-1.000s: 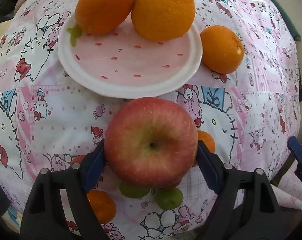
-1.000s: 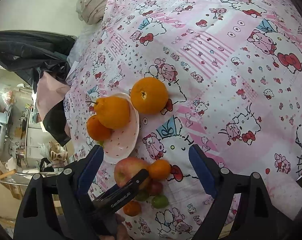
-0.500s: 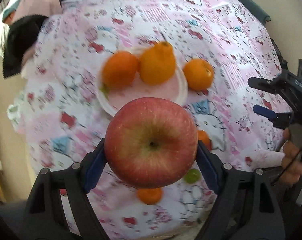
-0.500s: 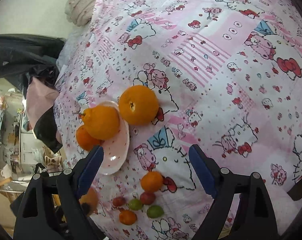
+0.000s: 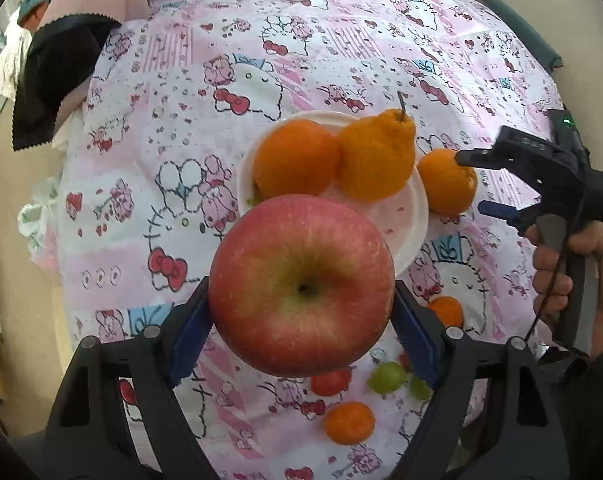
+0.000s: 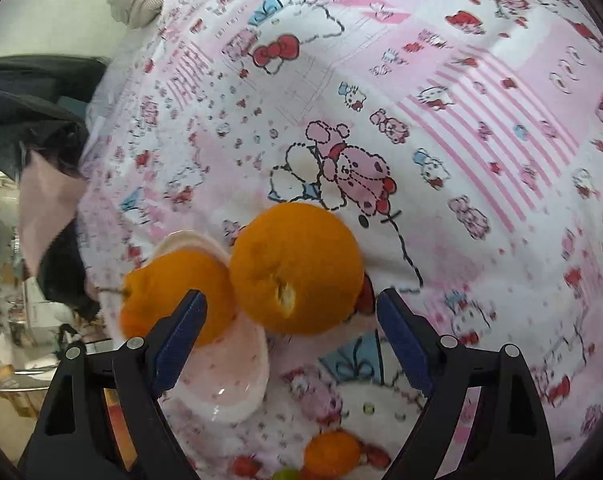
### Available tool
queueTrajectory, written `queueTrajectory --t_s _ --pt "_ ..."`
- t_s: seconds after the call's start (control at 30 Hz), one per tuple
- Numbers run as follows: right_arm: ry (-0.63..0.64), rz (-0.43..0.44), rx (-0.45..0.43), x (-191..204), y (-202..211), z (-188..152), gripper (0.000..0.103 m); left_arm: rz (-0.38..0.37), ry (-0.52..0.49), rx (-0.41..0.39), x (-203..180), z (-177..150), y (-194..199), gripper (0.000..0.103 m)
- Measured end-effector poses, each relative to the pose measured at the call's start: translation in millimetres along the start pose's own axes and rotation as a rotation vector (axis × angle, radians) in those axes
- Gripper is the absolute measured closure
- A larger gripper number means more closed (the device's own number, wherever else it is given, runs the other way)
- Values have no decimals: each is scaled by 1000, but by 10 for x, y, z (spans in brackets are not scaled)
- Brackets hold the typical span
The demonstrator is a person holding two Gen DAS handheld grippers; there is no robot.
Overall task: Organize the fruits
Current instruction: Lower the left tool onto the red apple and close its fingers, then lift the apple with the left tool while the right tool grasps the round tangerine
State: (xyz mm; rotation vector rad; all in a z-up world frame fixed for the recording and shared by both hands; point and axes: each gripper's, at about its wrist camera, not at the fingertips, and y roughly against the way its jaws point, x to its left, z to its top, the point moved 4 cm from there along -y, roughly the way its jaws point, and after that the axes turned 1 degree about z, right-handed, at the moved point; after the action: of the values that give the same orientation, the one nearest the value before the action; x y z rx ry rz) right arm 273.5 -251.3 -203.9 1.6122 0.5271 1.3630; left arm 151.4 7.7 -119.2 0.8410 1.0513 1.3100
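Left gripper (image 5: 301, 316) is pinching the apple (image 5: 301, 284), plate (image 5: 405, 216) just ahead; set it down gently in the bare patch; right gripper (image 6: 291, 334) is spread, loose orange (image 6: 295, 268) sits right between its tips.

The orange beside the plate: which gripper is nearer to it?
Right. The right gripper is open just short of the orange; the left gripper holds the apple farther off, across the plate.

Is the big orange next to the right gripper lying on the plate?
No, in the left wrist view the orange rests on the cloth just outside the plate rim.
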Motion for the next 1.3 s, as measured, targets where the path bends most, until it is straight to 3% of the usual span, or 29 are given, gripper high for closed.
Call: queueTrajectory --t_s 0.23,0.53,0.8,1.1,1.3 --pt "63 -116 28 84 -307 -27 14 2 13 1 34 47 -39 22" --pt "121 -125 -9 139 -192 -32 24 -24 24 17 -1 52 -97 22" --pt "154 -19 -94 320 287 -104 24 2 33 -42 74 83 -14 22" --pt "273 105 -122 602 805 -598 25 8 63 -90 161 93 134 22" --pt "302 145 -102 596 875 -926 25 -1 61 -112 150 97 217 22"
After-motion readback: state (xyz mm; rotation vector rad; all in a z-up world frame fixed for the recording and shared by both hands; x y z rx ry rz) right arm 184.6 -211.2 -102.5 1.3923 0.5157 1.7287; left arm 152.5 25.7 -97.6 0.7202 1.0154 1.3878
